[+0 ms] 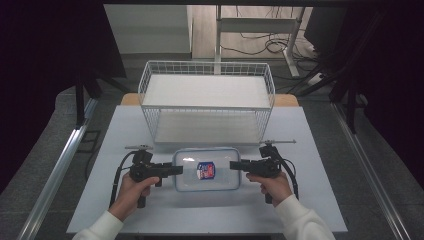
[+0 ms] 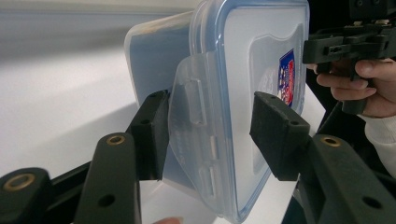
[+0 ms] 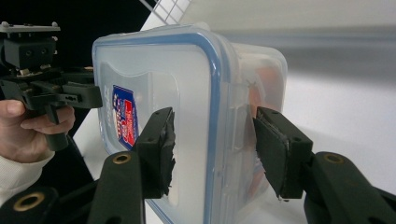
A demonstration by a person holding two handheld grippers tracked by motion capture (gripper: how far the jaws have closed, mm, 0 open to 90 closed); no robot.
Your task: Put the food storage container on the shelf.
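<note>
Clear plastic box (image 1: 207,170), blue-rimmed lid, label; both hand-held grippers clamp its ends.

- box (image 1: 207,170) sits on the desk (image 1: 215,212), right in front of the wire rack (image 1: 207,100)
- left tongs (image 1: 176,170) at its left end, right tongs (image 1: 236,164) at its right

Wire basket (image 1: 207,100) just behind container (image 1: 207,170)

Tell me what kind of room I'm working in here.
Probably a lab or recording workspace, not a kitchen: a plain white table with a wire basket shelf, cables on the floor, and dark curtains at both sides.
</note>
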